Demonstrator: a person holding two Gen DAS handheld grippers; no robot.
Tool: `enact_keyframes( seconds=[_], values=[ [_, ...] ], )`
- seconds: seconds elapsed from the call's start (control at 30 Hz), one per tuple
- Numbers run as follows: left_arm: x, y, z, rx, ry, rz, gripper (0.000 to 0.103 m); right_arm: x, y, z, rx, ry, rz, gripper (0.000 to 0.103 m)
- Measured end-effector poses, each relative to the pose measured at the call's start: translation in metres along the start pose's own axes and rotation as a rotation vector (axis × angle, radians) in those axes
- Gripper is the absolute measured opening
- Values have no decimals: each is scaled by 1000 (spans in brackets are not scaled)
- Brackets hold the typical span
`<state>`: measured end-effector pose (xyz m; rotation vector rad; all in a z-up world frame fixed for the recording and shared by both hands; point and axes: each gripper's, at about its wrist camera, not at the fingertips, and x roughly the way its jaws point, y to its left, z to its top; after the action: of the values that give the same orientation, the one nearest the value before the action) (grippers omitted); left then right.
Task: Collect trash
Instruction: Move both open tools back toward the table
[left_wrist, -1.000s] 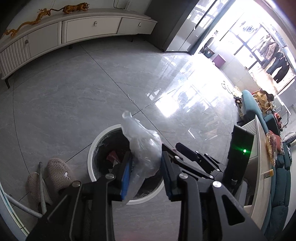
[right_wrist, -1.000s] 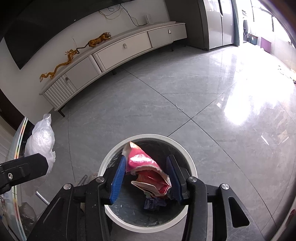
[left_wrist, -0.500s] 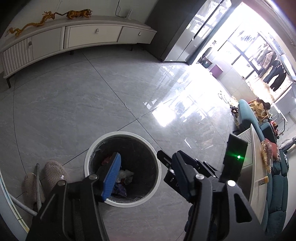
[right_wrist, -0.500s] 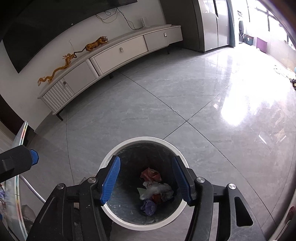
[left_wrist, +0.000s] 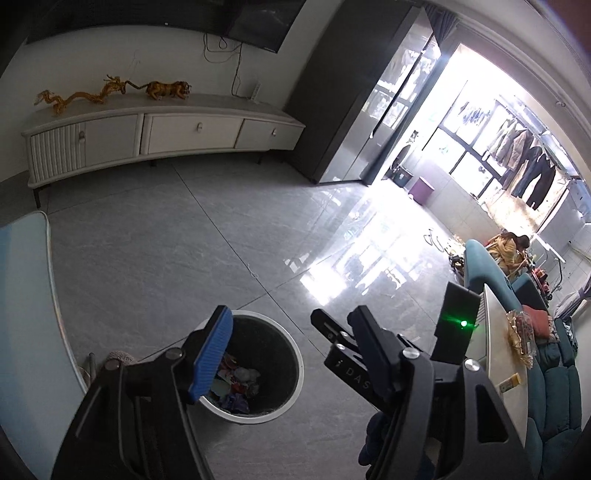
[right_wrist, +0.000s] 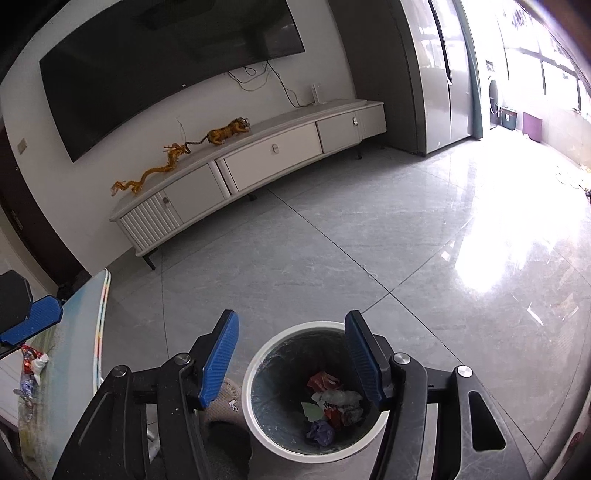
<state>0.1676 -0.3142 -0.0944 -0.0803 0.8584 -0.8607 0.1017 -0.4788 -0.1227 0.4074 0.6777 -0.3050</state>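
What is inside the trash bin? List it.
The trash bin holds crumpled wrappers: red, white, green and a purple piece. Whatever lies beneath them is covered; the right gripper's finger hides part of the rim.

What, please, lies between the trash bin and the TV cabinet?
Only bare grey floor tiles separate the trash bin from the TV cabinet, clearest in the right wrist view.

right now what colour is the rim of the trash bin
White rim on the trash bin, dark inside; clearest in the right wrist view.

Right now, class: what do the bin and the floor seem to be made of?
Bin: likely plastic; smooth, matte white rim, with a dark, slightly shiny liner inside. Floor: polished grey stone-look tile; thin joint lines and mirror-like window glare.
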Motion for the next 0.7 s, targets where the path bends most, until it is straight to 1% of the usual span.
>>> enact_keyframes(
  seconds=[0.23, 0.4, 0.57, 0.7],
  values=[
    [-57, 18, 0, 23, -106, 97, 66, -32, 31, 9, -45, -69, 60, 59],
    [-103, 40, -3, 29, -173, 169, 66, -53, 57, 14, -90, -104, 104, 59],
    [-150, 71, -4, 34, -238, 281, 66, -66, 90, 15, -146, -120, 160, 60],
    [-194, 106, -6, 16, -292, 395, 66, -74, 119, 16, -186, -128, 212, 60]
  ],
)
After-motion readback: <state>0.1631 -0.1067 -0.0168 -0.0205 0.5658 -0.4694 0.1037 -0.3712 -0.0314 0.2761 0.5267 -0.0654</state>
